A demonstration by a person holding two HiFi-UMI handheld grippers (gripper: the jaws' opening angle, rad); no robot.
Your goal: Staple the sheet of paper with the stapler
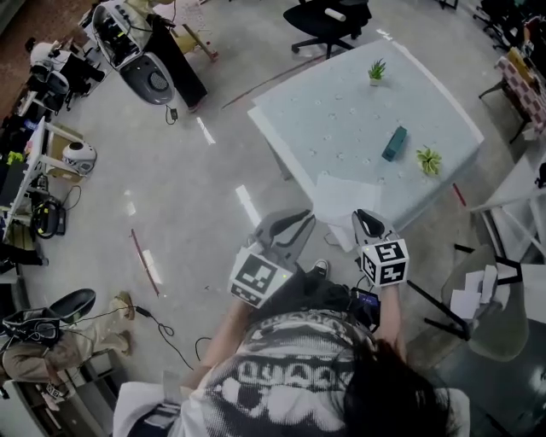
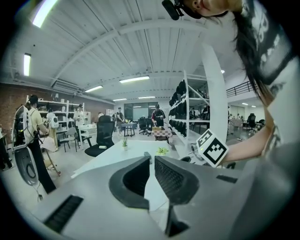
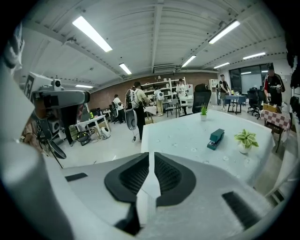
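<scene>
Dark hair and a printed shirt fill the bottom of the head view, with both forearms reaching forward from them. Just ahead, the left hand-held gripper [image 1: 299, 224] and the right hand-held gripper [image 1: 369, 218] sit side by side at the near edge of the pale surface [image 1: 341, 119], each with its marker cube toward the person. Both are clenched on the sheet of paper [image 1: 341, 198]. In each gripper view a white strip of the sheet runs through the narrow slit between the dark ribbed pads. The left one holds the sheet's near left part and the right one its near right part.

The sheet lies mostly flat on the near part of the surface, and its near portion reaches past the edge toward the person.

Farther in, well apart from the sheet, the teal stapler [image 1: 394, 143] lies alone. Its long axis runs away from the person, tilted slightly to the right. Which end is its mouth I cannot tell.

Just right of the stapler stands a small white pot [image 3: 243, 147] holding a leafy green plant [image 1: 429, 160]. Near the far edge a second small pot holds a spikier green plant [image 1: 376, 70].

Beyond the surface, a black office chair [image 1: 328, 21] stands on the grey floor [image 1: 188, 188].
</scene>
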